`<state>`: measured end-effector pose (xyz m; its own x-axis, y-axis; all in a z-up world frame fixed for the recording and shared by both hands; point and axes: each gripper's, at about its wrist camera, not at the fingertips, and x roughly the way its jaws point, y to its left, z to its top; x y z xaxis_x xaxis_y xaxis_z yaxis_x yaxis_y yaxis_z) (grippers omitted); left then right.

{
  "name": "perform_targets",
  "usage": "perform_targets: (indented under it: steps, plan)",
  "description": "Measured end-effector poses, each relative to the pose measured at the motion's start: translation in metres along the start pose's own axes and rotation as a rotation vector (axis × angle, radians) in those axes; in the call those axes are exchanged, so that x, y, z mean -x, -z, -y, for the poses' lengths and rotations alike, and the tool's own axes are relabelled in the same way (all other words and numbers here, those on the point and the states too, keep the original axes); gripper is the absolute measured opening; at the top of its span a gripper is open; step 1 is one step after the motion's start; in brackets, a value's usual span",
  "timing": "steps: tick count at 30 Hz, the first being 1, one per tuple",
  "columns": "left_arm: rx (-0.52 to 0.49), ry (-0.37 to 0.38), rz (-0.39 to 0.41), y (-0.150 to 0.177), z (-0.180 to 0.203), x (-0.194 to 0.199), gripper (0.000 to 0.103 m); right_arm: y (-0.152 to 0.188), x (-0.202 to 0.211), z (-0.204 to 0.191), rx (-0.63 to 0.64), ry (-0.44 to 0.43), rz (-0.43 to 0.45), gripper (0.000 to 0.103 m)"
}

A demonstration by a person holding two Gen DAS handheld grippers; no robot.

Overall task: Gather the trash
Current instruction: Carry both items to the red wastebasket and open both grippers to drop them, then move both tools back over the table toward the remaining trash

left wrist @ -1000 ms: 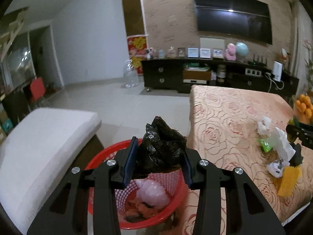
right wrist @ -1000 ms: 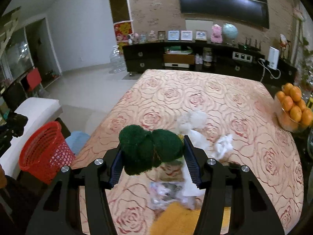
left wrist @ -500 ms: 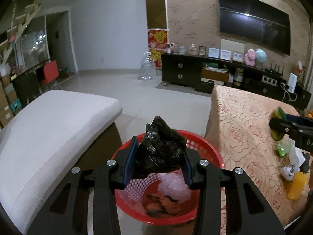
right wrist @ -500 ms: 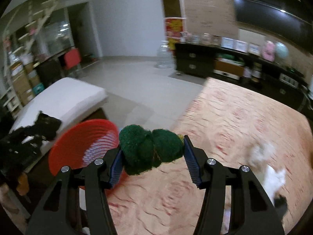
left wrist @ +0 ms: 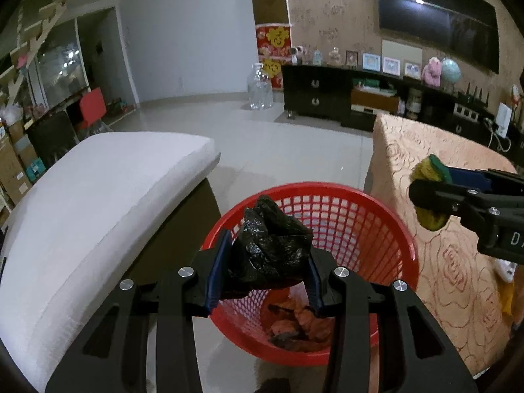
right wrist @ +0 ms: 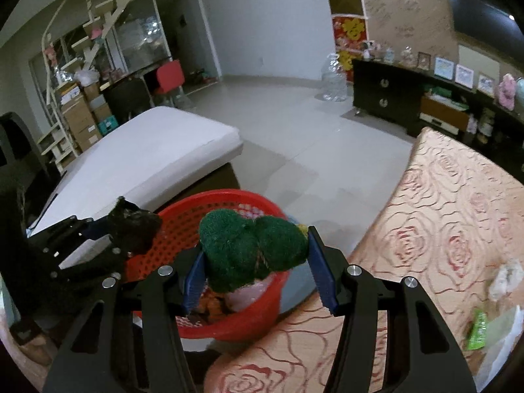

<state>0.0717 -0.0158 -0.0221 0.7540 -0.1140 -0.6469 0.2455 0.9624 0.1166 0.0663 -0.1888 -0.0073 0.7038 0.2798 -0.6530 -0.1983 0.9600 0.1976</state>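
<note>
Two grippers each carry trash at a red mesh basket on the floor between a white cushion and a rose-patterned tablecloth. Left gripper clamps a crumpled black plastic bag directly above the basket's opening, the nearer of the two. Right gripper grips a green and yellow scouring sponge above the basket's table-side rim.

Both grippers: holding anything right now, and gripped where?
Left gripper clamps a crumpled black plastic bag by its sides, over the red basket. Right gripper squeezes a folded green scouring sponge across its sides.
</note>
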Motion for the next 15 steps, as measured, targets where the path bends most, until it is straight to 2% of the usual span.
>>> perform_targets:
  steps: [6,9,11,13,15]
  plan:
    - [-0.01,0.011,-0.036,0.005,-0.003,-0.005,0.043,0.004,-0.018,-0.008,0.007,-0.021,-0.038,0.057]
    - [-0.02,0.023,-0.039,0.004,-0.001,-0.006,0.053,0.005,-0.022,-0.006,0.002,-0.018,-0.051,0.063]
    - [-0.028,0.023,-0.025,0.003,0.001,-0.004,0.068,0.007,-0.021,-0.005,-0.001,-0.019,-0.05,0.068]
    - [-0.03,0.018,-0.015,0.004,0.002,-0.002,0.073,0.007,-0.019,-0.005,-0.006,-0.025,-0.045,0.071]
    - [-0.026,0.018,-0.013,0.004,0.001,-0.001,0.073,0.006,-0.016,-0.004,-0.015,-0.028,-0.038,0.072]
